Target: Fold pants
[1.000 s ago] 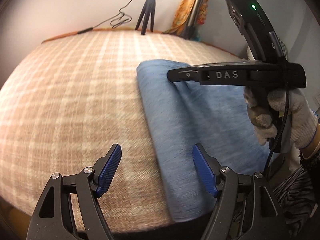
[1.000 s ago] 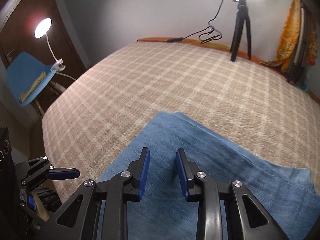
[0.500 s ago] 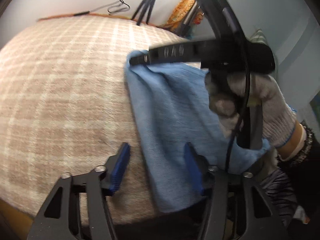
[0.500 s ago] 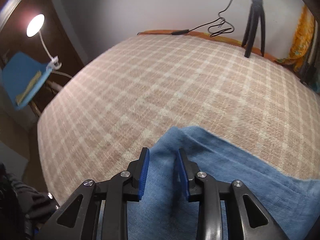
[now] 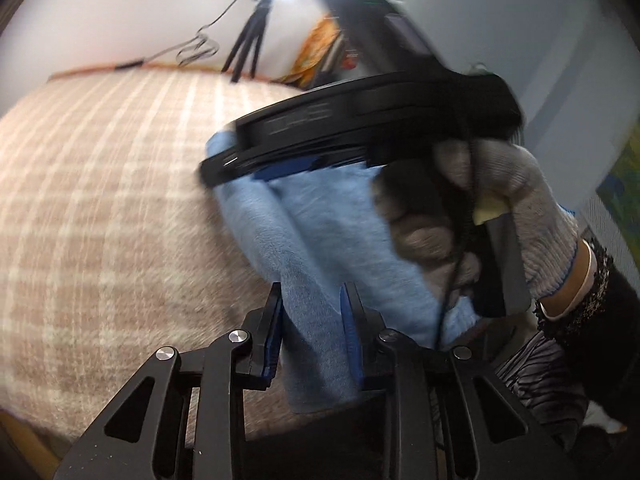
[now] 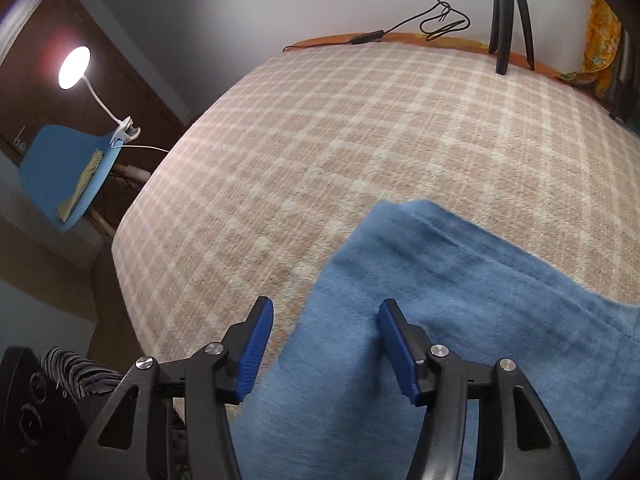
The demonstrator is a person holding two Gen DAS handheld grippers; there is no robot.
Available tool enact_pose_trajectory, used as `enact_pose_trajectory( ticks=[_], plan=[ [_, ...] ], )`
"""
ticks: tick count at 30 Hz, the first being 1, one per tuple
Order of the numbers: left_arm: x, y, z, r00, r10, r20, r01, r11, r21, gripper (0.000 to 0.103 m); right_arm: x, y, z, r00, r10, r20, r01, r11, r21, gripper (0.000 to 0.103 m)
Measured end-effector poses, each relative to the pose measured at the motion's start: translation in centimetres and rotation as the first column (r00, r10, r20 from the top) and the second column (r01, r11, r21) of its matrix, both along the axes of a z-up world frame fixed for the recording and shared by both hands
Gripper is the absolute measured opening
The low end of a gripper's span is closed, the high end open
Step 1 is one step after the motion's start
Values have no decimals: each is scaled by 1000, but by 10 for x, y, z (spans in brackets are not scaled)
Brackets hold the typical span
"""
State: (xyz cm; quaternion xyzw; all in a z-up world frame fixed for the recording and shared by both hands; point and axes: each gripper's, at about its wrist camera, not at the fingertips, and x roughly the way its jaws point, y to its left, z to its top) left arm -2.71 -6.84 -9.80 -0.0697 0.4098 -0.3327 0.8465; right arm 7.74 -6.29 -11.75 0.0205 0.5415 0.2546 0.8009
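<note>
Blue pants [image 5: 320, 240] lie folded in a long strip on a beige checked bed cover [image 5: 100, 200]. My left gripper [image 5: 312, 340] is closing on the strip's near end, and the fabric fills the gap between both blue pads. My right gripper [image 5: 228, 166], held by a gloved hand [image 5: 500, 208], hovers over the strip's far end. In the right wrist view the right gripper [image 6: 326, 344] is opening, its pads wide apart. The left edge of the pants [image 6: 460, 300] lies loose between them, untouched, on the bed cover [image 6: 360, 140].
A black tripod [image 6: 508, 12] and a coiled cable [image 6: 444, 26] stand at the bed's far edge, with orange cloth [image 6: 600, 40] at the far right. A blue chair [image 6: 68, 168] with a clip lamp [image 6: 74, 62] sits beyond the bed's left edge.
My left jaws went from wide apart to narrow around the near end of the pants. My right jaws, nearly together on the fabric before, have spread apart and let it go.
</note>
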Motion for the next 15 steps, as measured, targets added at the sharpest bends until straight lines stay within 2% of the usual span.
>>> enact_pose_trajectory(
  ticks=[7, 8, 10, 11, 13, 14, 15],
  plan=[
    [-13, -13, 5, 999, -31, 45, 30, 999, 30, 24, -3, 13, -7, 1000, 17, 8, -17, 994, -107, 60],
    [-12, -15, 4, 998, -30, 48, 28, 999, 37, 24, -4, 14, -10, 1000, 26, 13, -24, 992, -123, 57],
    [-10, -18, 3, 998, -21, 53, 19, 998, 54, 24, -5, 12, -16, 999, 32, 29, -26, 985, -172, 39],
    [-11, -18, 3, 999, -14, 52, 11, 998, 56, 24, -5, 10, -18, 999, 34, 39, -26, 984, -177, 37],
    [-14, -15, 3, 999, 9, 47, -12, 998, 59, 26, -4, 3, -17, 999, 17, 42, -10, 987, -157, 25],
    [-16, -13, 3, 998, 27, 50, -30, 997, 65, 31, -3, -3, -15, 999, 1, 35, 4, 991, -132, 23],
    [-16, -13, 2, 998, 44, 49, -48, 996, 73, 44, -3, -8, -14, 1000, -14, 27, 17, 994, -106, 19]
  ],
)
